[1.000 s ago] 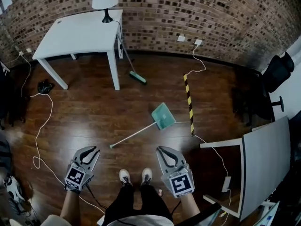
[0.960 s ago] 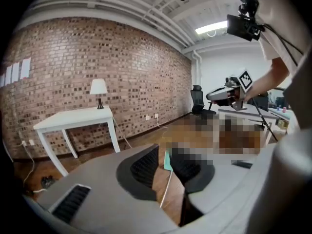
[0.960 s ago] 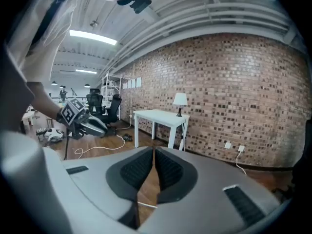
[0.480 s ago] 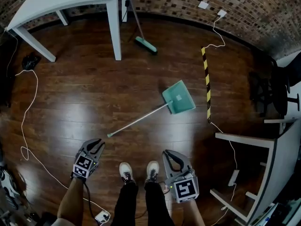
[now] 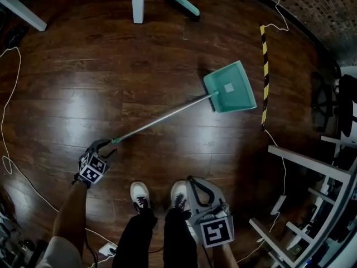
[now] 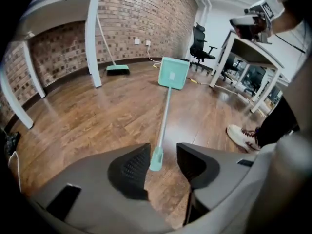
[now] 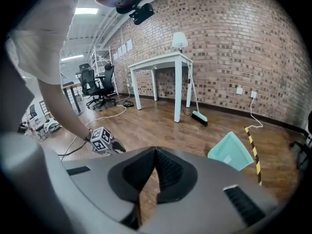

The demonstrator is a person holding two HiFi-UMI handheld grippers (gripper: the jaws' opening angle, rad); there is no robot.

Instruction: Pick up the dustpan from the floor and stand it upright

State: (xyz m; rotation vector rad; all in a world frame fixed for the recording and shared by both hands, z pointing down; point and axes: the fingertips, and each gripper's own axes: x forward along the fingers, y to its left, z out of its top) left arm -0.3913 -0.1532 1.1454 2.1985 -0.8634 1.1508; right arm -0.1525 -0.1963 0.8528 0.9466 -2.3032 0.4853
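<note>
The teal dustpan [image 5: 230, 87] lies flat on the wooden floor, and its long metal handle [image 5: 162, 118] runs down-left to a teal end cap. My left gripper [image 5: 106, 147] is down at the floor by that end. In the left gripper view its jaws are opening, and the end cap [image 6: 156, 160] sits between the pads [image 6: 132, 165] with a gap on the right side. The pan [image 6: 173, 72] shows far along the handle. My right gripper [image 5: 194, 182] hangs shut and empty above the person's shoes. Its jaws [image 7: 155, 154] meet, with the pan [image 7: 232, 151] off to the right.
A broom [image 5: 184, 3] leans by a white table leg [image 5: 138, 1] at the top. A yellow-black strip [image 5: 265, 77] lies just right of the pan. A white cable [image 5: 5, 121] loops at the left. A desk frame [image 5: 312, 166] stands at the right. The person's shoes [image 5: 139, 194] are near the handle end.
Both grippers have dropped toward the floor. The left one has reached the handle's end cap and its jaws stand wider. The right one stays shut.
</note>
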